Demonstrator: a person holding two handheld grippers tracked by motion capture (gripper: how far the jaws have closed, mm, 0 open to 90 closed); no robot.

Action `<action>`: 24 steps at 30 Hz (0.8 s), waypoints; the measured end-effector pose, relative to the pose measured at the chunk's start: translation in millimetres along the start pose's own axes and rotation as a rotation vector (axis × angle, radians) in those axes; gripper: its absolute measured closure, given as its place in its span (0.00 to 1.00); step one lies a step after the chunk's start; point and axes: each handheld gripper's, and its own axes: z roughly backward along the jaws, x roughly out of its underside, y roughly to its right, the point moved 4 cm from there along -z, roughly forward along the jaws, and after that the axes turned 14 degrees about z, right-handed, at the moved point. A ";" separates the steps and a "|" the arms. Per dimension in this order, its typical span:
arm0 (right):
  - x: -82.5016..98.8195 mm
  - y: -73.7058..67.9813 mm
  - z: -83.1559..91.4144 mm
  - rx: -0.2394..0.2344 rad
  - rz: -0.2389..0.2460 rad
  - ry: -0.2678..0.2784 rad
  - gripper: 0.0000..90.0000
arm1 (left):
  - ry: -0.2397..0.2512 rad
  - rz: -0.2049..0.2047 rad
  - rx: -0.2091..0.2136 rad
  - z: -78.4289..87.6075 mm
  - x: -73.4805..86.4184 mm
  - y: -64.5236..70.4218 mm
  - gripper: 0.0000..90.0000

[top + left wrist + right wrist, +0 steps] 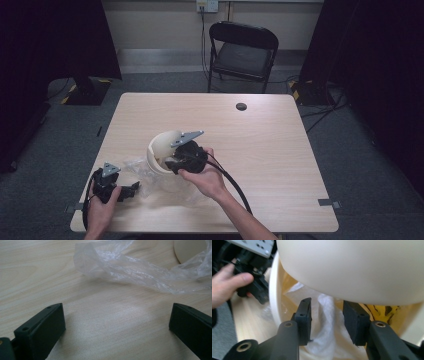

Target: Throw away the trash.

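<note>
At the worktop's [280, 150] near-left corner the left tool [131, 189] rests low on the pale wood-grain surface, its jaws wide apart with nothing between them, pointing at the bag [130, 270]. That bag is thin, clear, crinkled film, loose and spread flat beside a cream container [162, 147]. Being so light and slack, it could slide or bunch if the left tool pushes in instead of pinching, and a grip that takes only a fold may tear it or let it slip free.

Further right, near the middle of the worktop, the container sits tipped on its side: a smooth, rounded, matte cream shell with a curved lid or second shell [352, 267] hanging over its mouth. The right tool [327, 320] reaches into that mouth, jaws partly apart around a soft white crumpled lining [324, 315]; whether the pads press on it I cannot tell for sure, but they look clear of it. Behind the lining lies something yellow with dark marks [384, 311], too hidden to name.

As I judge it, the risks here are the round shell rolling since nothing braces it, the lid dropping onto the jaws, and the lining snagging on a pad and dragging the contents out.
</note>
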 end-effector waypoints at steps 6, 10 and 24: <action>0.9 2.6 8.0 -0.014 -0.014 0.042 0.71 | 0.000 0.000 0.000 0.0 0.0 0.0 0.00; 0.9 3.4 16.6 -0.025 -0.025 0.079 0.74 | 0.000 0.000 0.000 0.0 0.0 0.0 0.00; 9.9 12.9 43.5 -0.016 -0.043 0.148 0.87 | -0.001 0.000 0.000 0.1 0.0 0.0 0.00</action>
